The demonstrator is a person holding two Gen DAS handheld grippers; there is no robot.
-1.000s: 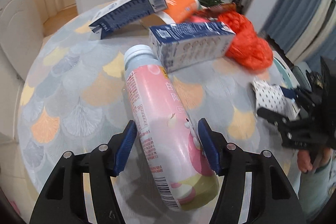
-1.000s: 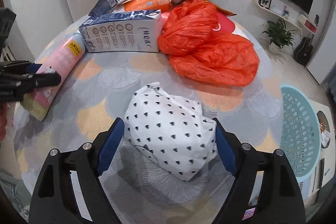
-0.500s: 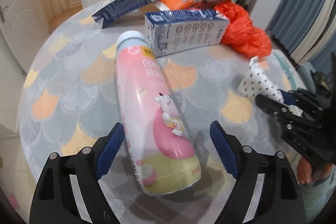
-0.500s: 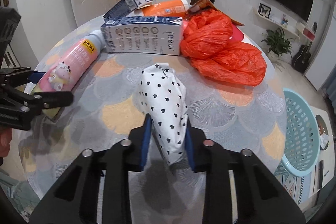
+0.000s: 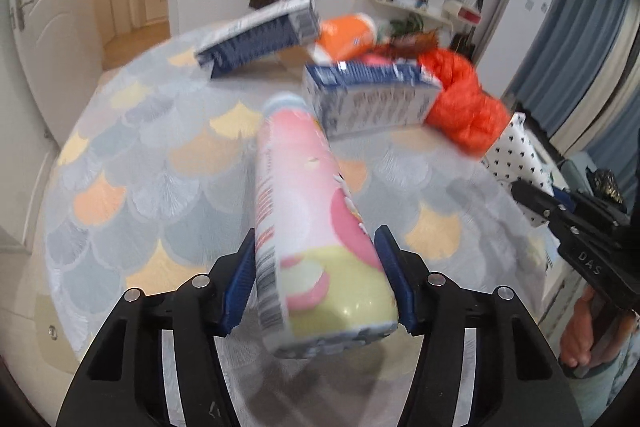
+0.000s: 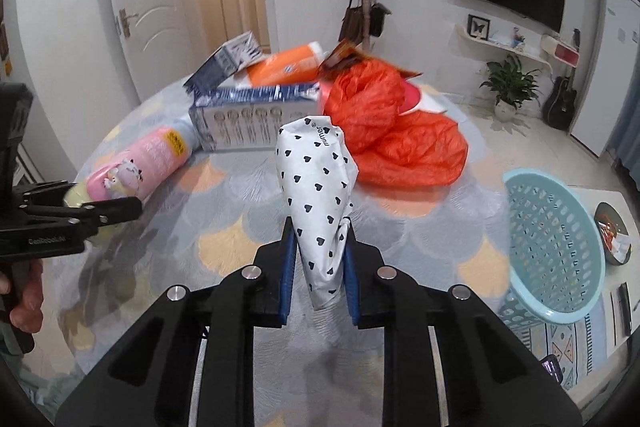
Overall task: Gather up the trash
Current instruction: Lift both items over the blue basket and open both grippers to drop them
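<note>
1. Trash item one: pink bottle (image 5: 312, 223), clamped near its base between the blue pads of the left gripper (image 5: 316, 283). Jaws have just been closing onto it. Cap end points away from the camera, over the middle of the round table (image 5: 120, 187). Frame blurred; whether the base is clear of the cloth cannot be told.
2. Trash item two: white heart-print bag (image 6: 316, 187), pinched at its lower end by the right gripper (image 6: 318, 267), pads pressing both sides. Bag stands up from the jaws, above the near part of the table. A hand (image 6: 24, 291) shows at the left edge of the right wrist view, on the left tool's handle.
3. Mid-table: blue-and-white carton (image 6: 256, 119) lying on its side, just beyond the bottle's cap.
4. Beside that carton, toward the right edge: crumpled orange plastic bag (image 6: 396, 131), touching the carton's end.
5. Far edge: second blue carton (image 5: 260, 35), tilted, with an orange-and-white bottle (image 6: 284, 67) next to it.
6. Off the table, right side: light blue perforated basket (image 6: 556, 243) on the floor.
</note>
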